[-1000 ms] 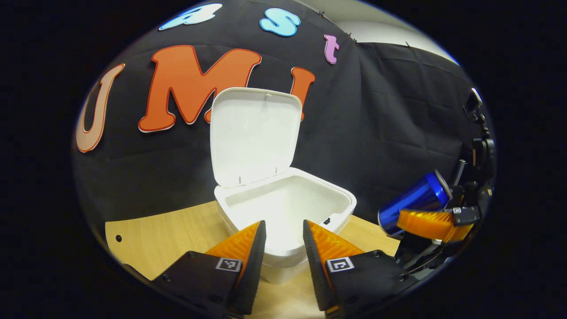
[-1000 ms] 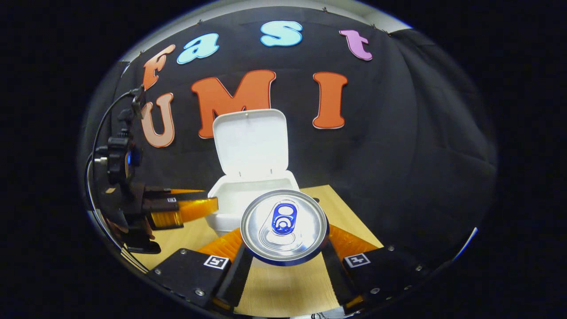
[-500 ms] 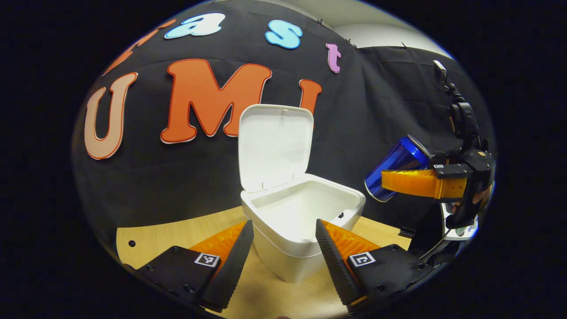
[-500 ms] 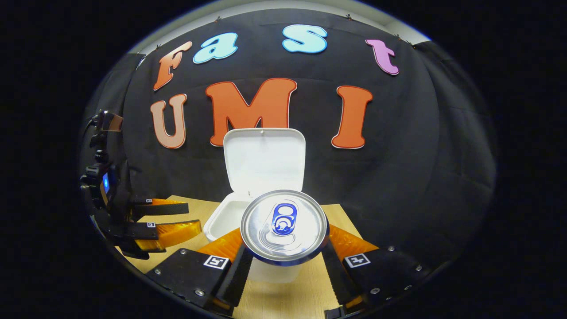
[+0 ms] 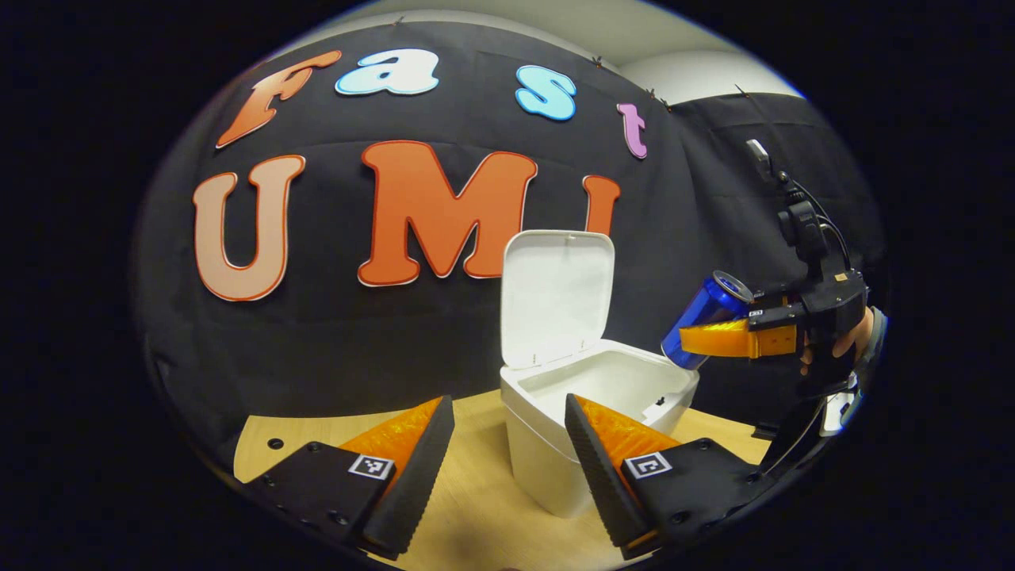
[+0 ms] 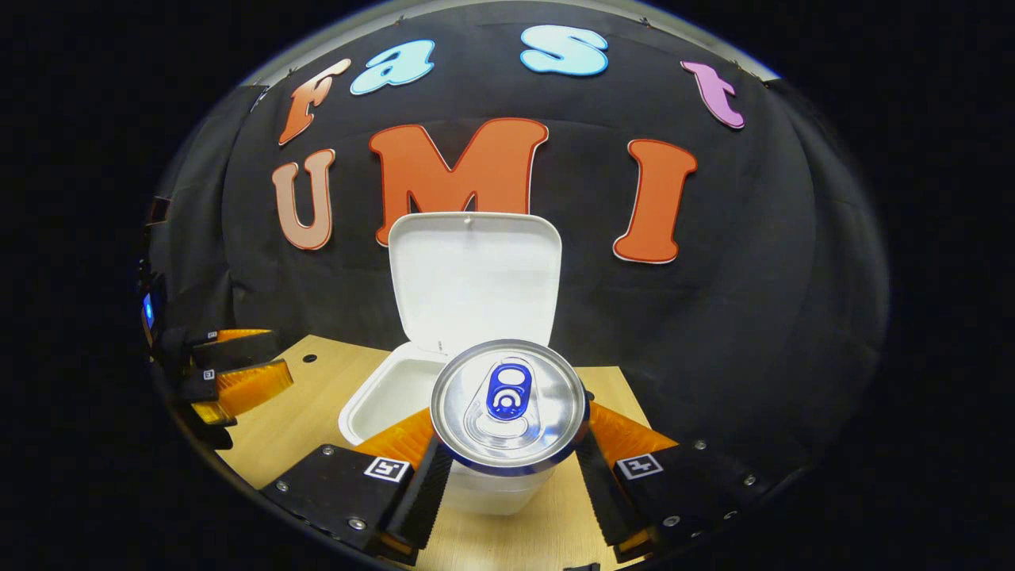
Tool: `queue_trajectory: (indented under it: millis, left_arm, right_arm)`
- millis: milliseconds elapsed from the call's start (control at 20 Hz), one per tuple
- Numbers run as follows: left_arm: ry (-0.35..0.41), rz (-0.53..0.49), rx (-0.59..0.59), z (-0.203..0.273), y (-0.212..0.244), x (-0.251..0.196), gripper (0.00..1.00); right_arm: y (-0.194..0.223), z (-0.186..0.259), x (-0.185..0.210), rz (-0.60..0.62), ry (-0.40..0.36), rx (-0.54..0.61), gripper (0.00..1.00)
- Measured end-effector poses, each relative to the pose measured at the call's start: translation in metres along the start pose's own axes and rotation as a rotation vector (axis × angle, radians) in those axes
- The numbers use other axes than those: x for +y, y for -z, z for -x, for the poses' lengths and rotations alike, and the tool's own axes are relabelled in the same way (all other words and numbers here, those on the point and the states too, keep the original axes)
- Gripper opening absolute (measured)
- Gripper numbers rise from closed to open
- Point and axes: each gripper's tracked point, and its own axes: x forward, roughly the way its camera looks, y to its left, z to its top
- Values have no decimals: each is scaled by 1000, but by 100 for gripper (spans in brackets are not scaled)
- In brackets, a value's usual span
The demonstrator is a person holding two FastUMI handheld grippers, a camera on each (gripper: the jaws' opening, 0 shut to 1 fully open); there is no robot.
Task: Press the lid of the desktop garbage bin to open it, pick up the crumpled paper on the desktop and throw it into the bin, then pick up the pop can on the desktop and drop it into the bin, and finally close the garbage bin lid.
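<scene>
Right gripper view shows your right gripper (image 6: 507, 464) clamped on the pop can (image 6: 507, 404) just short of the open bin (image 6: 381, 396), so carry it over the opening before releasing, keeping your left gripper (image 5: 507, 468), fingers apart, clear.

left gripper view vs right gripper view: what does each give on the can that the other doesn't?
Left gripper view: the pop can's blue side, tilted, held by the right gripper above the bin's right rim, plus a hand behind it. Right gripper view: the can's silver top with its blue pull tab, end-on between that gripper's fingers. Both: the white bin with its lid standing open on the wooden desktop.
</scene>
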Motion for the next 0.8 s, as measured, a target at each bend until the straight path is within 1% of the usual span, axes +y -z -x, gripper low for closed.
queue_trajectory:
  millis: [300,500,600,650,750,800]
  left_arm:
    - [-83,-19,-4,-3,0,18,90]
    - [-129,7,28,-10,11,29,90]
    - [-170,23,43,-12,20,38,91]
    - [-186,34,54,-10,24,44,89]
    - [-207,53,70,-10,29,52,89]
    - [-223,58,71,-10,31,57,91]
  right_arm:
    - [16,-23,3,30,-35,66,80]
    - [19,-32,3,27,-54,94,81]
    - [20,-34,2,17,-64,96,82]
    - [21,-36,1,20,-63,103,82]
    - [24,-42,0,29,-67,113,83]
    - [22,-43,0,32,-71,111,84]
